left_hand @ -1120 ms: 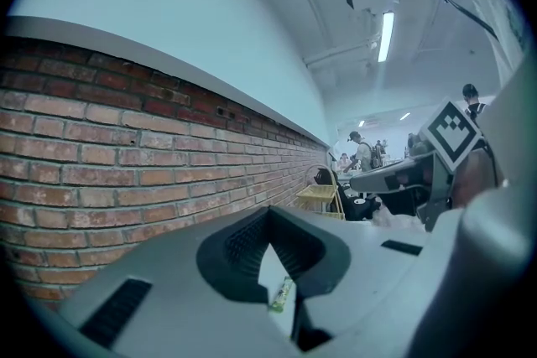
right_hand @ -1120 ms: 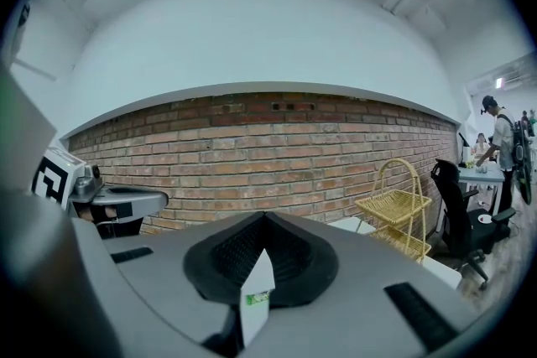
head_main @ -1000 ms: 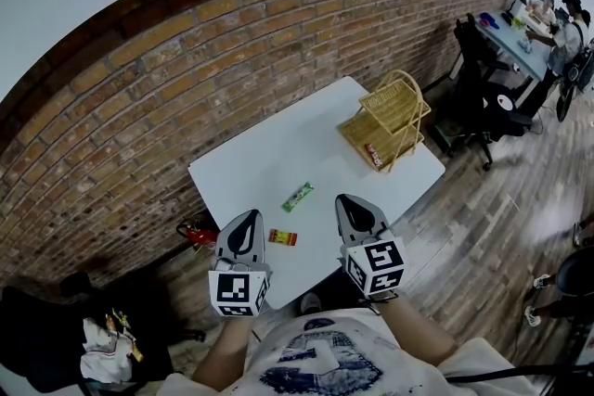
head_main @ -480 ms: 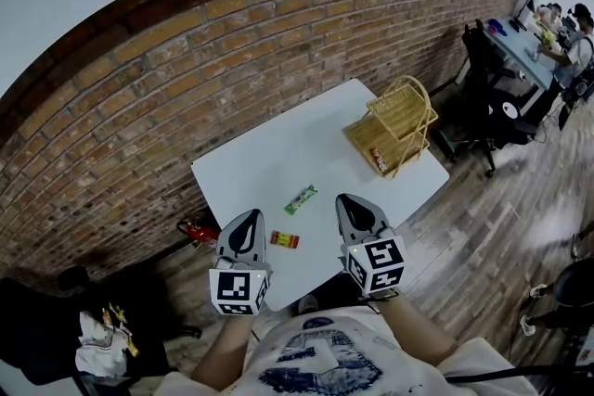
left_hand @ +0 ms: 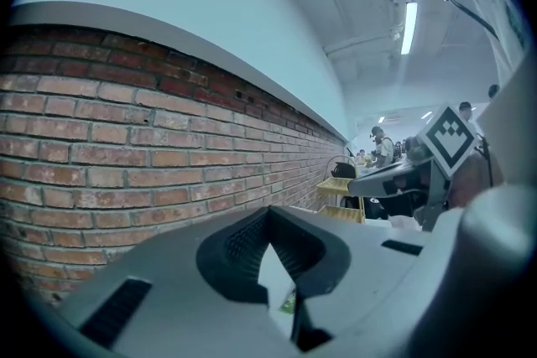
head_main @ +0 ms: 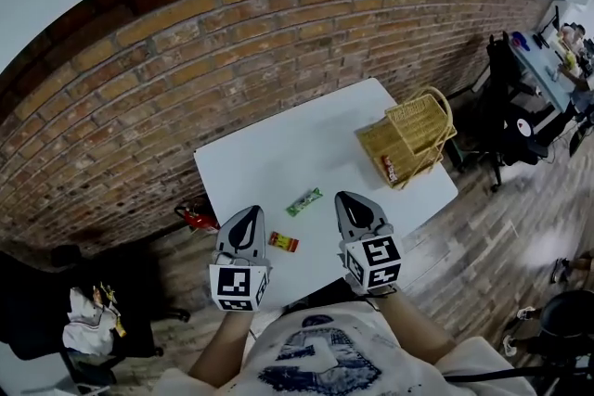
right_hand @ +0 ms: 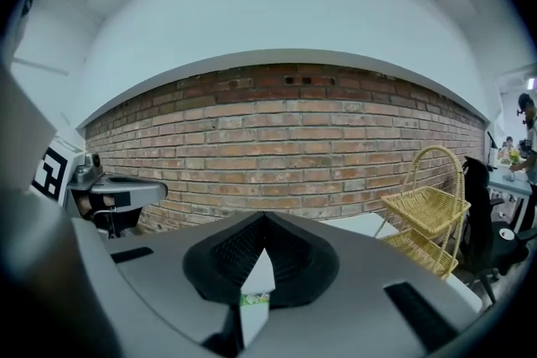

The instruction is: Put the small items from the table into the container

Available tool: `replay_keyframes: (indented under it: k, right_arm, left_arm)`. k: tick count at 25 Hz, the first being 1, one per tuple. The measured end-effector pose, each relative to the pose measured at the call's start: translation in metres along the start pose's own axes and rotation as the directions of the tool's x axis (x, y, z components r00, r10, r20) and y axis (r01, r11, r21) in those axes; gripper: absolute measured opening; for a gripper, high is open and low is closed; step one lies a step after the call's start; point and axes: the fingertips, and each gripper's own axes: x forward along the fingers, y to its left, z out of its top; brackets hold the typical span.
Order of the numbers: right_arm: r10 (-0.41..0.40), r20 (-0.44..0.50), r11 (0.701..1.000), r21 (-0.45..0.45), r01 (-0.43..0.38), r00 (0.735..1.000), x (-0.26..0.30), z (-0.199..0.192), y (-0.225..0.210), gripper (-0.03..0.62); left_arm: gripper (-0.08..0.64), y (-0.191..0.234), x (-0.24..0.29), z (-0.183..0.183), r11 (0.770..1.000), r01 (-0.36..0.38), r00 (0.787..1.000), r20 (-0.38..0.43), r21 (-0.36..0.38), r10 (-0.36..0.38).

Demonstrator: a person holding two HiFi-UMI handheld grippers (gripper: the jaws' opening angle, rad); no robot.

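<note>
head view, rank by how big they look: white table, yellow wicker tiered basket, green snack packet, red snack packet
1. white table
2. yellow wicker tiered basket
3. green snack packet
4. red snack packet, nearly the green one's size

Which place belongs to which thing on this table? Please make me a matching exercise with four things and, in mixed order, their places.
Things
1. green packet
2. red packet
3. wicker basket
4. red-and-white packet

Places
A. on the basket's lower shelf
B. at the right end of the table, seen in the head view
C. by the table's near edge, between the left gripper and the right gripper
D. toward the table's middle

Pairs: 1-D, 2-C, 3-B, 4-A
</note>
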Motion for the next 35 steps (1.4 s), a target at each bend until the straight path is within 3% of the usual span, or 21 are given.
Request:
replay_keyframes:
  k: [6,12,20,27,35]
  right_arm:
    - [0.118,-0.062,0.992,-0.04,-0.121,0.991,0.04,-0.007,-0.007,0.021]
    - [0.243,-0.133,0.963,-0.086,-0.256,0.961,0.076,-0.019,-0.012,0.021]
    - [0.393,-0.219,0.894,-0.138,-0.427,0.893,0.105,-0.033,-0.017,0.023]
    - [0.456,-0.298,0.838,-0.173,-0.517,0.839,0.123,-0.059,-0.022,0.025]
    - [0.533,-0.382,0.765,-0.164,-0.623,0.755,0.131,-0.091,-0.013,0.111]
  left_arm:
    - [0.048,0.011,0.022,-0.005,0.996,-0.088,0.996,-0.025,-0.022,0.087]
    - [0.048,0.019,0.041,-0.015,0.984,-0.174,0.984,-0.052,-0.045,0.171]
    - [0.048,0.019,0.055,-0.027,0.949,-0.304,0.951,-0.077,-0.079,0.299]
    - [0.048,0.017,0.06,-0.045,0.914,-0.388,0.92,-0.095,-0.114,0.379]
    - [0.048,0.011,0.059,-0.067,0.882,-0.452,0.89,-0.123,-0.131,0.438]
